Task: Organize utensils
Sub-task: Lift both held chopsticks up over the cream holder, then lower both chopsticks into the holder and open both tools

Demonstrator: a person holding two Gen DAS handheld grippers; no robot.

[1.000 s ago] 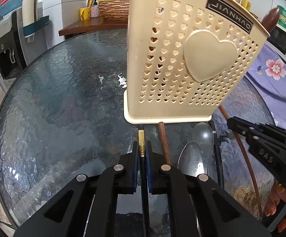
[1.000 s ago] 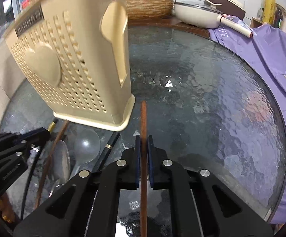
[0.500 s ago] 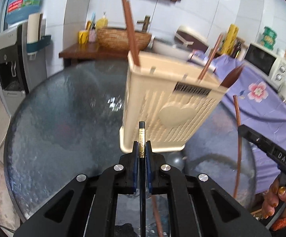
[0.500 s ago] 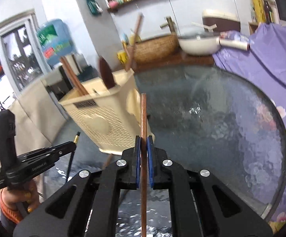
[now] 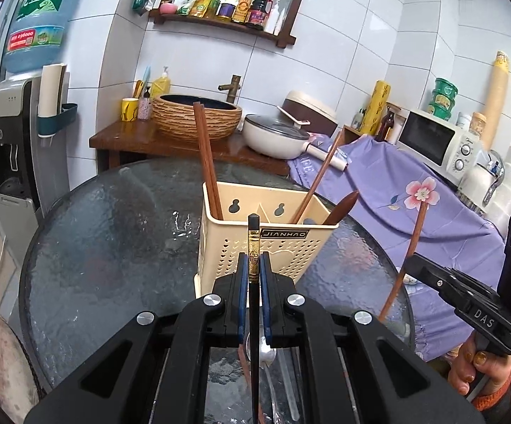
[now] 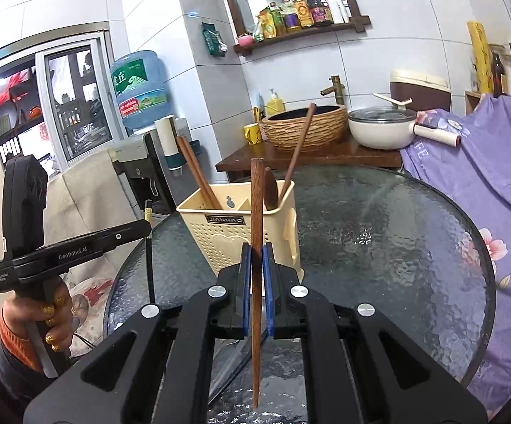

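A cream perforated utensil holder [image 5: 266, 243] stands on the round glass table [image 5: 107, 247]; it also shows in the right wrist view [image 6: 234, 236]. It holds brown chopsticks [image 5: 207, 162] and a wooden spoon [image 5: 342, 206]. My left gripper [image 5: 254, 268] is shut on a black chopstick with a gold band [image 5: 253, 243], raised in front of the holder. My right gripper [image 6: 257, 265] is shut on a brown wooden chopstick [image 6: 256, 212], also raised. The right gripper shows in the left view [image 5: 414, 261], the left gripper in the right view [image 6: 146, 228].
Metal spoons [image 5: 267, 353] and more utensils lie on the table below my left gripper. Behind the table stand a wooden counter with a woven basin [image 5: 197, 116], a white pan [image 5: 276, 134], a purple floral cloth [image 5: 414, 190] and a water dispenser [image 5: 11, 141].
Both grippers have lifted their chopsticks off the table and drawn back and up from the holder. The views now look level across the room instead of down at the glass.
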